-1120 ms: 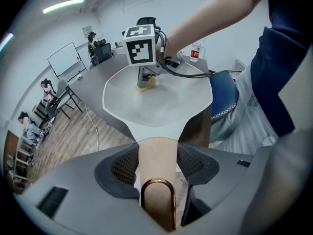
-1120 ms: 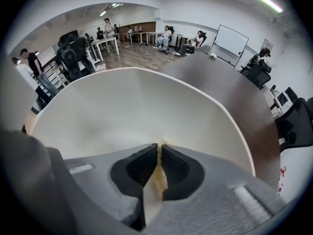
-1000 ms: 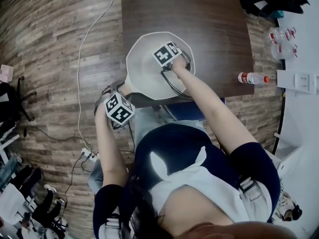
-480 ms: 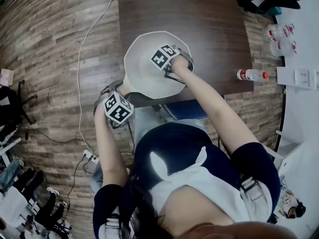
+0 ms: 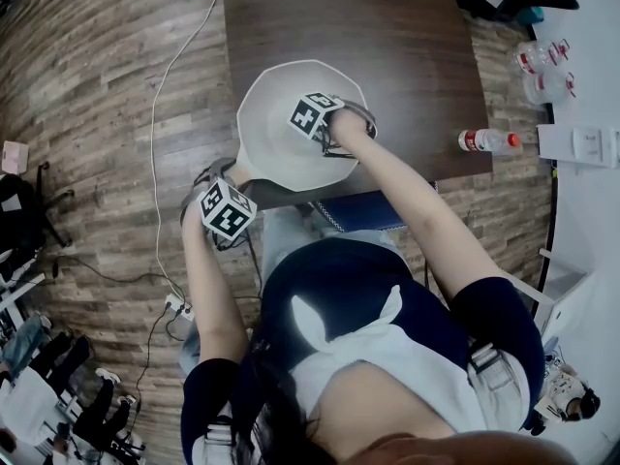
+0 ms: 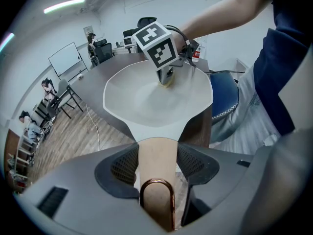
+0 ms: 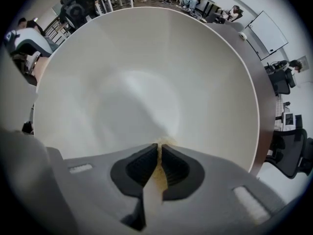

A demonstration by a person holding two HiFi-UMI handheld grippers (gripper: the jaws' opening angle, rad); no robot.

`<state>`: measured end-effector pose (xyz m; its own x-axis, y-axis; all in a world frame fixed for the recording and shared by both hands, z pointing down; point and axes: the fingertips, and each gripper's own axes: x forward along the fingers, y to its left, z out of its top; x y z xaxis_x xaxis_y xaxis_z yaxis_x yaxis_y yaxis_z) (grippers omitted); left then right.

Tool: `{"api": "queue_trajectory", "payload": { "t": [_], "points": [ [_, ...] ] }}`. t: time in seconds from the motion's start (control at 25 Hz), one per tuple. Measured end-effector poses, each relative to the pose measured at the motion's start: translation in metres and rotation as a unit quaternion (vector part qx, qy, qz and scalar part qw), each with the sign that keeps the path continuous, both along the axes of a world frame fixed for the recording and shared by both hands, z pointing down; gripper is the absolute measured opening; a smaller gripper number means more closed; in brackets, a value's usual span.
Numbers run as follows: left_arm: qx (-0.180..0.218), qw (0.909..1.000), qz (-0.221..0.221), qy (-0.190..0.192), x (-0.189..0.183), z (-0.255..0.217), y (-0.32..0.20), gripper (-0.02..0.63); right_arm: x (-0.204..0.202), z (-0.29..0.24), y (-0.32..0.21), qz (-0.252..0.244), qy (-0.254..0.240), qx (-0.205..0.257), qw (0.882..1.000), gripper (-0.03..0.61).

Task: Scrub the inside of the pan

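A white pan (image 5: 271, 139) sits at the near edge of the dark table (image 5: 387, 37). Its pale handle (image 6: 156, 173), ending in a copper loop, points toward me. My left gripper (image 5: 228, 211) (image 6: 156, 160) is shut on that handle. My right gripper (image 5: 325, 134) (image 6: 166, 77) points down into the pan's right half, shut on a thin yellowish sponge (image 7: 159, 151) (image 6: 167, 81). The sponge's edge touches the pan's inner wall (image 7: 146, 72). The bowl (image 6: 146, 102) looks plain white all over.
A water bottle (image 5: 487, 141) with a red cap lies at the table's right edge. A blue seat (image 5: 363, 211) is under the table edge. A white cable (image 5: 155, 114) and a power strip (image 5: 174, 305) lie on the wooden floor at left. A white counter (image 5: 581, 143) stands at the right.
My right gripper has slid with the sponge a little to the left across the pan and twisted at the wrist. The left gripper has kept still on the handle.
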<state>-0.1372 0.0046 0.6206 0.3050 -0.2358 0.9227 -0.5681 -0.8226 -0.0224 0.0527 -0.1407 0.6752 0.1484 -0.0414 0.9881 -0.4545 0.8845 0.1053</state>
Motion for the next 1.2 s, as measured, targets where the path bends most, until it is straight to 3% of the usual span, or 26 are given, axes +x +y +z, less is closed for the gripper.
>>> {"api": "queue_trajectory", "payload": {
  "t": [0.44,0.76,0.92,1.2],
  "points": [
    [0.001,1.0000,-0.003,0.001,0.001,0.001,0.002,0.239,-0.001,0.001,0.067,0.040,-0.018,-0.147,0.988,0.025],
    [0.002,1.0000,-0.003,0.004,-0.001,-0.001,0.003,0.239,-0.023,0.000,0.095,0.024,-0.060,-0.189,0.980,0.025],
    [0.001,1.0000,-0.003,0.005,-0.001,0.001,0.003,0.239,-0.036,0.001,0.103,0.014,-0.080,-0.188,0.979,0.025],
    [0.002,1.0000,-0.001,0.004,0.000,0.000,0.003,0.239,-0.071,-0.004,0.110,0.029,-0.162,-0.175,0.971,0.025]
  ]
}}
